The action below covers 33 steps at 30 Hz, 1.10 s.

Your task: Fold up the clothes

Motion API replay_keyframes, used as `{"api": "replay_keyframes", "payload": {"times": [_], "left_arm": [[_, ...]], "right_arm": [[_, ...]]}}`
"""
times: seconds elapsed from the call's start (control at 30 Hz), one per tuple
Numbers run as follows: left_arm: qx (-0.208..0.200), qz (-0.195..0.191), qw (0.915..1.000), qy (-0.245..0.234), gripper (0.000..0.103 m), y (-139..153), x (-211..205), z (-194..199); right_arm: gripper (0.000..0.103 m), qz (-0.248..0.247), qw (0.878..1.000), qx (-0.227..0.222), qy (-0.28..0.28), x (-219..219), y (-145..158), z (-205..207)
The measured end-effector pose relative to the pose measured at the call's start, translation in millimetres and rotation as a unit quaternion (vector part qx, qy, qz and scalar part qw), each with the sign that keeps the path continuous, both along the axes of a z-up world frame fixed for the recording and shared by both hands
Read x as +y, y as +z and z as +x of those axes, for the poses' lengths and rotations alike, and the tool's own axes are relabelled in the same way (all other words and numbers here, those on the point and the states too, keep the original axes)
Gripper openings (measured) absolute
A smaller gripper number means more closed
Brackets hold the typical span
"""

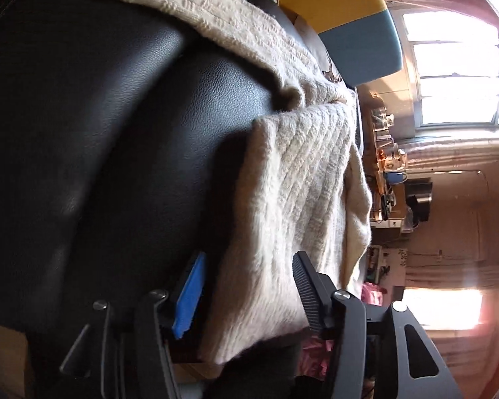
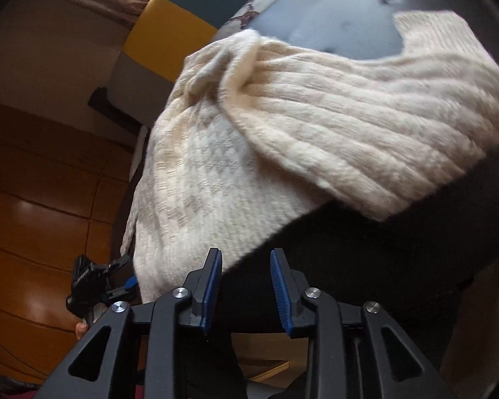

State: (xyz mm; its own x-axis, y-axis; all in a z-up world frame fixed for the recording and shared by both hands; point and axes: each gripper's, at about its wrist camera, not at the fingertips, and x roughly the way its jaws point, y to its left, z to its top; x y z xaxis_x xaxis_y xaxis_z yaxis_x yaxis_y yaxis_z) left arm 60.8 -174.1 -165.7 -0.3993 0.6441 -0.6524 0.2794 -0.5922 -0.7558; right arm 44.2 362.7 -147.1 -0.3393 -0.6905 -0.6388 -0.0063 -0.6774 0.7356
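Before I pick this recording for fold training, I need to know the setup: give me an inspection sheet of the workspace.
Surface: black leather-like cushion, sweater draped over it.
Job's things: cream knit sweater, one part folded across the body.
Clutter: pink fabric below the cushion.
Grippers: left gripper open, fingers either side of the sweater's edge; right gripper open, holding nothing, just short of the hem.
Cables: nothing seen.
Surroundings: yellow and teal cushion, wooden floor, bright window.

Cream knit on black

The sweater [image 2: 282, 133] was cream with a ribbed, checked weave; the surface [image 1: 116, 133] under it black; a cushion [image 2: 169, 30] at eleven o'clock yellow and teal.
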Motion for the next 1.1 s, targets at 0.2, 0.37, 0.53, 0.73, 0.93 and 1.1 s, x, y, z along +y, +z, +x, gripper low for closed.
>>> {"api": "replay_keyframes", "payload": {"times": [0.2,0.37,0.53,0.73,0.93,1.1], "left_arm": [[0.043,-0.047,0.9975,-0.032,0.068,6,40,0],[0.04,-0.059,0.9958,-0.058,0.007,9,67,-23],[0.115,-0.032,0.9909,-0.061,0.006,64,35,-13],[0.049,-0.11,0.9875,-0.102,0.007,30,38,-12],[0.038,-0.031,0.9953,-0.084,0.016,13,20,-6],[0.038,-0.027,0.9988,0.016,0.037,18,-25,-26]], "right_arm": [[0.034,-0.083,0.991,-0.004,-0.103,16,-32,-17],[0.01,0.01,0.998,0.031,-0.061,-17,-13,-46],[0.006,0.069,0.986,0.15,0.027,-41,51,-18],[0.006,0.14,0.983,0.062,0.098,-54,3,-3],[0.023,0.124,0.978,0.094,0.137,-44,30,-10],[0.026,0.191,0.958,0.159,0.141,-74,61,-67]]}}
